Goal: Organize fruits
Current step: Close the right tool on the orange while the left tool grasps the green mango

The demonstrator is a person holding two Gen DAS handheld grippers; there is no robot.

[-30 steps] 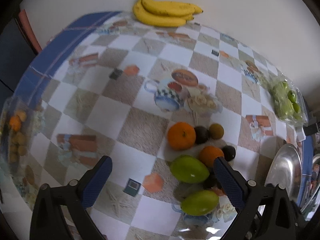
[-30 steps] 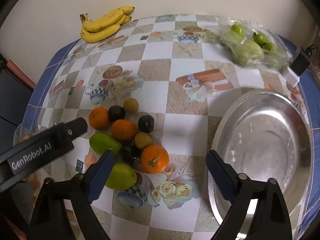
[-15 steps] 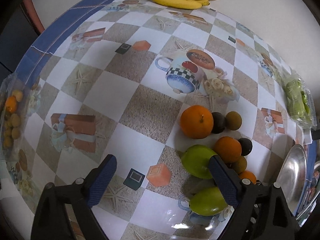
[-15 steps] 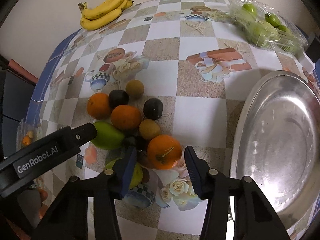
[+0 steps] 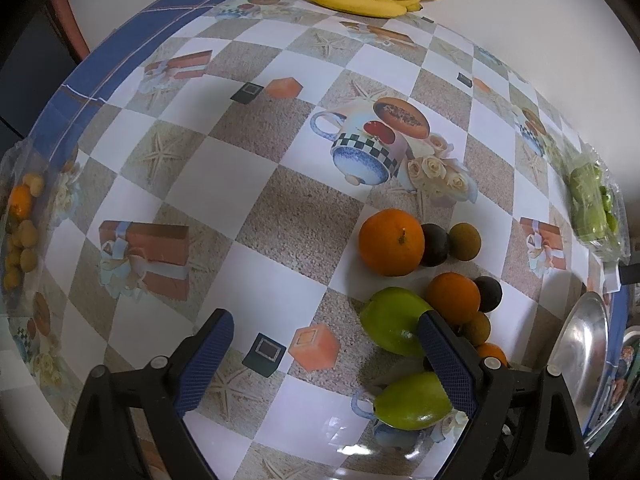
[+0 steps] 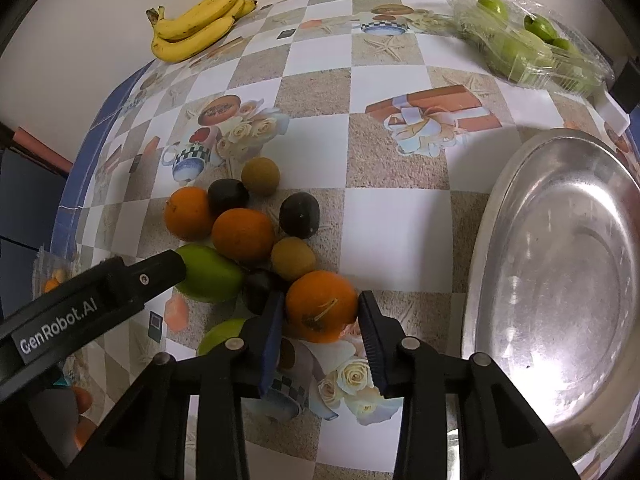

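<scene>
Closing in, your right gripper (image 6: 320,316) has its jaws drawn up against both sides of the nearest orange (image 6: 321,306), with the fruit between the pads and apparently touched by them; it sits on the patterned tablecloth (image 6: 384,216) at the near end of the fruit pile. Just left of it are a dark round fruit (image 6: 259,290) and a green mango (image 6: 208,274); farther back lie two more oranges (image 6: 243,234), brownish fruits (image 6: 293,258) and another dark one (image 6: 299,215). The steel tray (image 6: 560,288) sits to the right, bare. Your left gripper (image 5: 324,354) hangs released and wide over the cloth, nothing between its fingers, its right finger just beside the mangoes (image 5: 394,320). Bananas (image 6: 200,20) lie at the far edge, bagged green fruit (image 6: 524,46) far right.
</scene>
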